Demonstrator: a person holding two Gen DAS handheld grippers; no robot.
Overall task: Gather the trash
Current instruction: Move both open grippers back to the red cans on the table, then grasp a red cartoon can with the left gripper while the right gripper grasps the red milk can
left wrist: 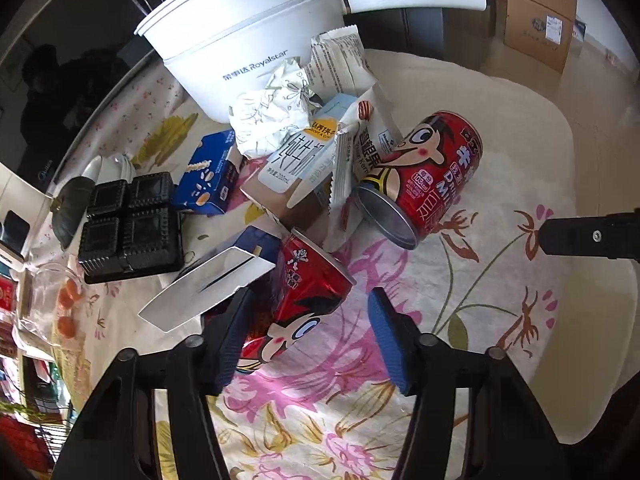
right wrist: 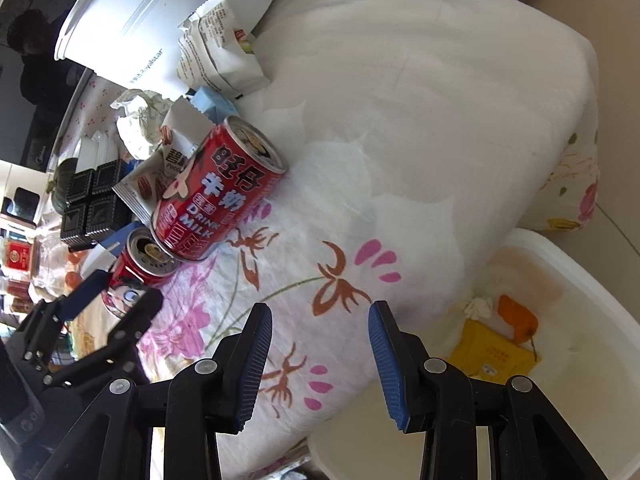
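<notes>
L tongs (left wrist: 310, 312): jaws apart, a red milk can (left wrist: 308, 292) lying on its side betw. the pads. L pad sits against the can's side, R pad is clear of it w/ bare cloth showing, so not clamped. Right-wrist view shows the same: can's open top faces away from the L tongs.

R tongs (right wrist: 320, 308): released, nothing betw. the pads, only the floral tablecloth (right wrist: 352, 208) under them.

Just beyond the L tongs' L pad: a white box flap (left wrist: 208, 284), touching the can's far end. Further L of it, a black 4-cell tray (left wrist: 128, 228).

Ahead & R of the L tongs: 2nd red can (left wrist: 424, 184), also on its side, base toward the tongs. From the R tongs it's ahead-L, near the 1st can; touching or not, can't tell.

Behind the 2nd can, the trash pile: nut-snack wrapper (left wrist: 360, 136) leaning on the can, milk carton (left wrist: 296, 164) lying flat, blue box (left wrist: 208, 176) to its L, crumpled paper (left wrist: 272, 116) on top, another torn white wrapper (left wrist: 340, 64) further back.

Farthest: white pot (left wrist: 240, 40) w/ long handle, pile up against its wall.

R of the R tongs, off the table edge & lower: white bin (right wrist: 560, 272) holding a yellow packet (right wrist: 492, 352), orange scrap (right wrist: 516, 316), balled tissue (right wrist: 478, 306).
</notes>
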